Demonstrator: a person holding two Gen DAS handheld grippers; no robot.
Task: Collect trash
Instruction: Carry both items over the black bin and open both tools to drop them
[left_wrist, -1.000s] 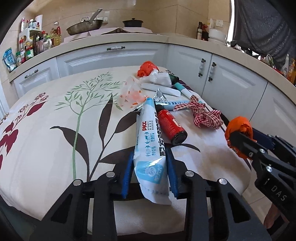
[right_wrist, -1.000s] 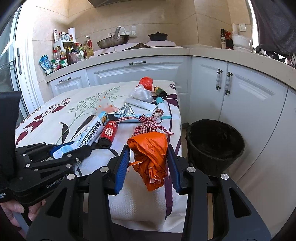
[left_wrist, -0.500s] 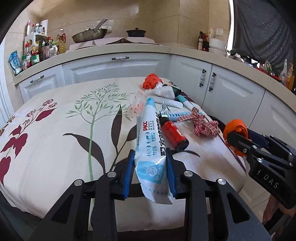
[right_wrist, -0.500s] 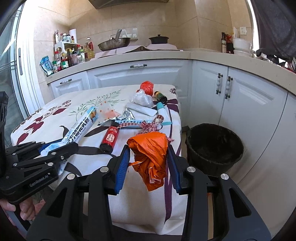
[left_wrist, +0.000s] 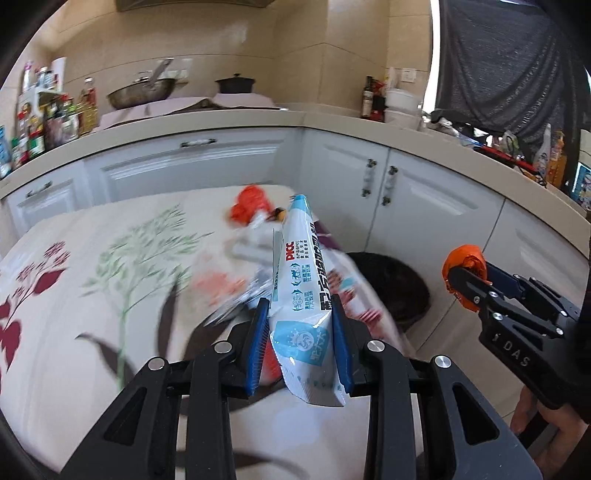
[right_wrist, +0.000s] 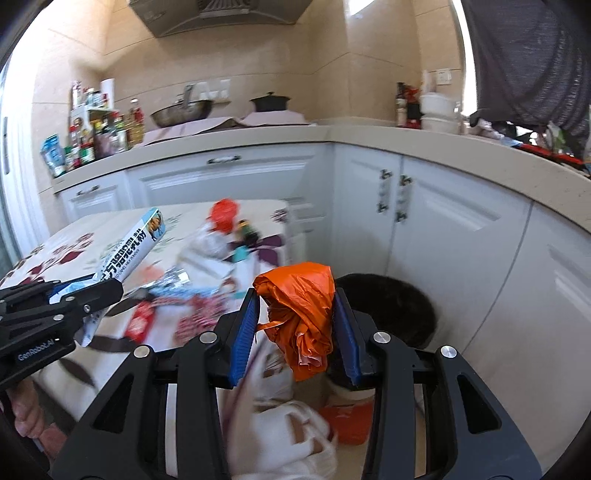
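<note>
1. Carrying two pieces at once: the left gripper (left_wrist: 301, 341) is clamped on a long blue-and-white packet (left_wrist: 301, 284), the right gripper (right_wrist: 295, 326) on a crumpled orange plastic bag (right_wrist: 303, 314).
2. Landmark — the black bin (right_wrist: 391, 306) on the floor beside the table (left_wrist: 74, 295). The orange bag hangs just above its near rim; the packet sits table-side of the bin.
3. Neither piece is dropped yet.
4. Left to collect, table-side of the bin — a red can (right_wrist: 140, 325), a checked ribbon (right_wrist: 199, 314), wrappers and another orange bag (right_wrist: 223, 214).
</note>
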